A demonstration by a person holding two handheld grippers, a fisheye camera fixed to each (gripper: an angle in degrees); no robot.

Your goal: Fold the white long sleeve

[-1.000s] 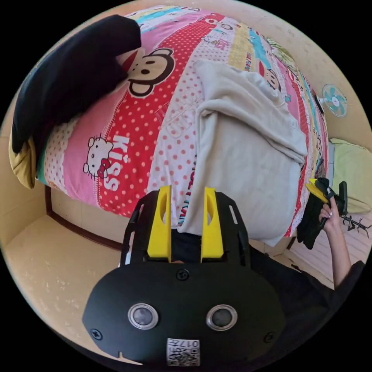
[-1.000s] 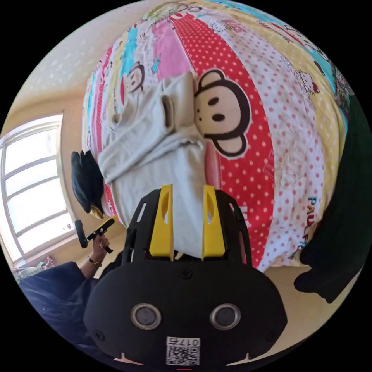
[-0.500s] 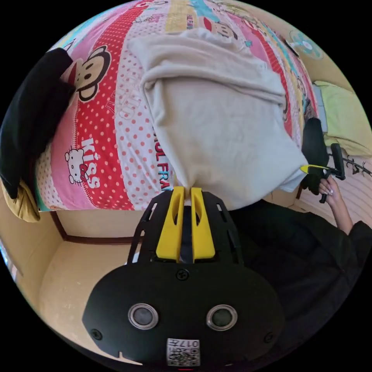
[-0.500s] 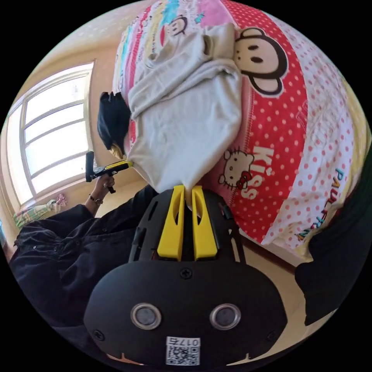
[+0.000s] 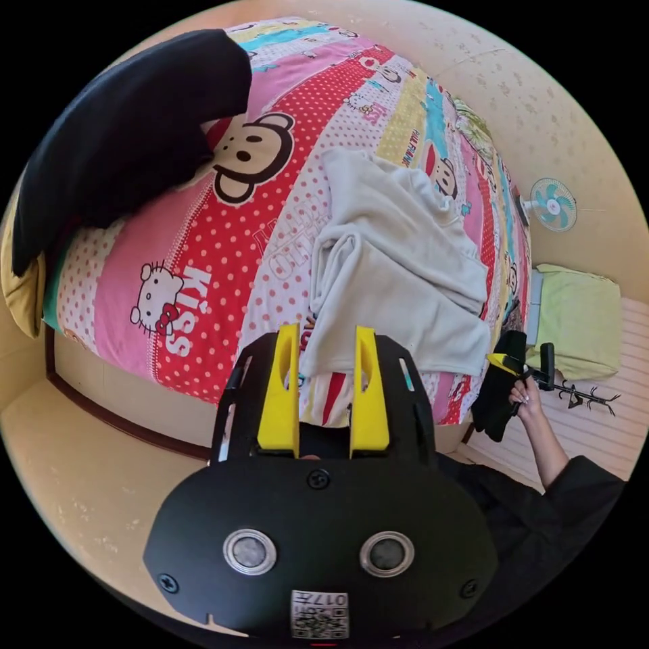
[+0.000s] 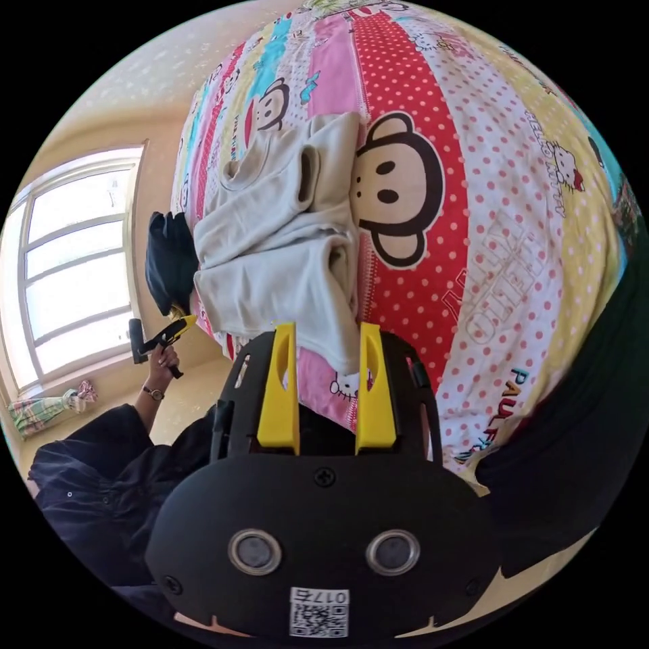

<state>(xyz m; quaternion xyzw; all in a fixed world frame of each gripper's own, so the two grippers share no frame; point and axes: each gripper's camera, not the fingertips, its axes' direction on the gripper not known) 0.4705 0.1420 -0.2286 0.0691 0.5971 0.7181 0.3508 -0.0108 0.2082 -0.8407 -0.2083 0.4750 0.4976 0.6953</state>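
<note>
Left tongs [image 5: 326, 389]: yellow jaws spread, nothing between them, held above the near edge of the bed [image 5: 203, 284]. The white long sleeve [image 5: 399, 284] lies just beyond the jaw tips, not touched.

Right tongs [image 6: 328, 389]: jaws likewise spread and empty, poised over the bed edge, with the garment's near hem showing just past and between the tips (contact cannot be judged from this angle).

Hand pose: in the left gripper view the person's hand [image 5: 524, 395] grips the handle of the other tongs at the far right, forearm reaching up from a dark sleeve [image 5: 561, 500]. In the right gripper view a hand [image 6: 160, 358] with a wristband holds the other tongs beside a window [image 6: 67, 284], arm raised, dark sleeve below.

White long sleeve [image 6: 284, 257]: on the bedspread, partly folded, a sleeve laid across the body, lower part doubled over in a thick roll along one side. Neck opening faces away from the person.

Writing on the bedspread: "Kiss" in white on red next to a cat cartoon; "HELLO" faint on a dotted stripe; "PAUL FRANK" lettering by the monkey-face print [image 6: 395, 196].

A black garment [image 5: 128, 128] lies on the bed corner. A wall fan [image 5: 553, 205] and a green cushion [image 5: 581, 318] sit beyond the bed.
</note>
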